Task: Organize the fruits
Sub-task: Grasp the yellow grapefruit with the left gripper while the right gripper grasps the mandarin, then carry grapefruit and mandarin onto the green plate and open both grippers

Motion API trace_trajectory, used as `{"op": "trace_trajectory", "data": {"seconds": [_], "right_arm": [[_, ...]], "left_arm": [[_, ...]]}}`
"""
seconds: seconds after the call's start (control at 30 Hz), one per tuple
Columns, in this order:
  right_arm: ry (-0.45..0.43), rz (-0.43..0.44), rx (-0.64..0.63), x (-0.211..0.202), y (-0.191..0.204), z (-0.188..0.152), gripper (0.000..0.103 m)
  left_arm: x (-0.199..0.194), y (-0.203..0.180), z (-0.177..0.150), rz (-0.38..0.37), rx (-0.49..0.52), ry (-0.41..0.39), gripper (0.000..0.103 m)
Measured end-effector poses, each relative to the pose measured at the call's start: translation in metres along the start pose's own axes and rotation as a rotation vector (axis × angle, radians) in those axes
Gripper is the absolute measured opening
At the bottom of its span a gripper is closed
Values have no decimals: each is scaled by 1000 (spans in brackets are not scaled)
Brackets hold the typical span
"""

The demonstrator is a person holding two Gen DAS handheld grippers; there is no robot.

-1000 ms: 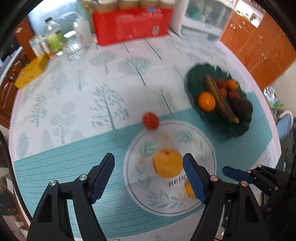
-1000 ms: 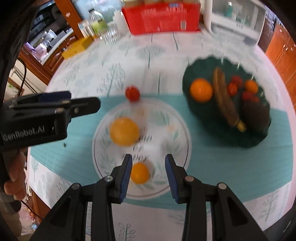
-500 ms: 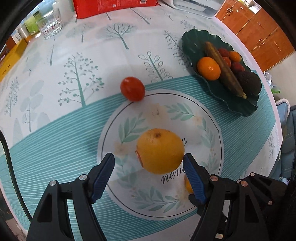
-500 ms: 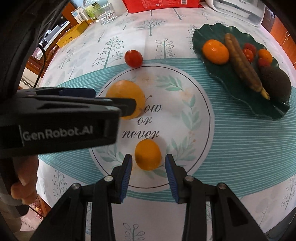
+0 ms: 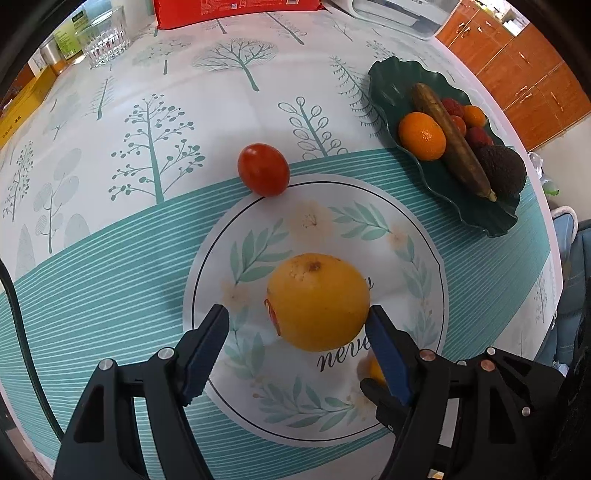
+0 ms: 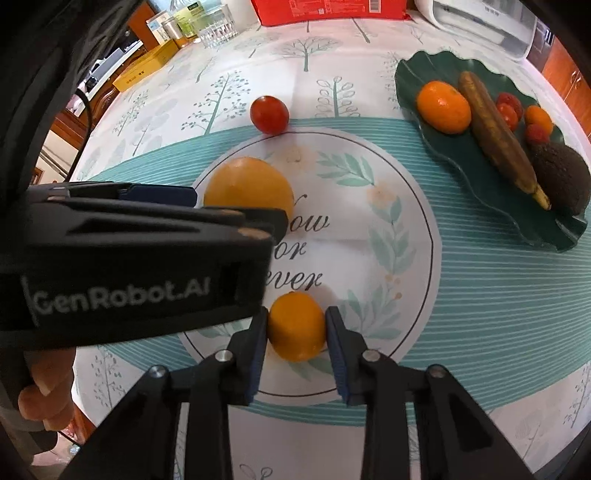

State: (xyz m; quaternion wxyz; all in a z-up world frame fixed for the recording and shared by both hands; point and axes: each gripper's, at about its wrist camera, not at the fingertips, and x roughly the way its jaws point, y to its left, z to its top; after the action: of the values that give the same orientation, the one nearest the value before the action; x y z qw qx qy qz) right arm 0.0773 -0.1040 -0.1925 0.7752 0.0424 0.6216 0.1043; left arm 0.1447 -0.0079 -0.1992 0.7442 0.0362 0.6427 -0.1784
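Observation:
A big yellow-orange fruit (image 5: 317,301) lies on the tablecloth's printed circle. My left gripper (image 5: 297,321) is open, its fingers on either side of the fruit's near part; the right finger is at its edge. A small orange (image 6: 296,325) lies nearer the table's front. My right gripper (image 6: 296,326) has its pads against both sides of the small orange. A red tomato (image 5: 263,169) sits just beyond the circle. A dark green leaf-shaped dish (image 5: 391,85) at the right holds an orange, a brown banana, small red fruits and an avocado.
A red box (image 5: 236,11), a drinking glass (image 5: 105,38), jars and a yellow box (image 6: 146,70) stand along the table's far and left edges. A white appliance (image 6: 484,22) is at the far right. The left gripper's body (image 6: 140,258) fills the left of the right wrist view.
Both grippers moved forward and down toward the fruit. The left fingers now flank the big fruit. The right fingers have closed in on the small orange.

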Motion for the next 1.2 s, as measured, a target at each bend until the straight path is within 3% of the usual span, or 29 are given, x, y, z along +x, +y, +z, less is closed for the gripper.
{"op": "trace_trajectory", "data": {"seconds": [0.13, 0.3, 0.6, 0.93, 1.2], "right_arm": [[-11, -8, 5, -3, -2, -4, 31], [-30, -13, 22, -10, -9, -6, 31], [-49, -7, 54, -22, -26, -10, 31], [-78, 2, 49, -47, -33, -7, 31], [-172, 7, 49, -99, -58, 15, 31]], "left_arm": [[0, 1, 1, -8, -4, -4, 69], [0, -5, 1, -25, 0, -1, 53], [-6, -16, -1, 48, 35, -30, 51], [-50, -28, -2, 36, 31, -100, 51], [-88, -54, 10, 18, 9, -179, 51]]}}
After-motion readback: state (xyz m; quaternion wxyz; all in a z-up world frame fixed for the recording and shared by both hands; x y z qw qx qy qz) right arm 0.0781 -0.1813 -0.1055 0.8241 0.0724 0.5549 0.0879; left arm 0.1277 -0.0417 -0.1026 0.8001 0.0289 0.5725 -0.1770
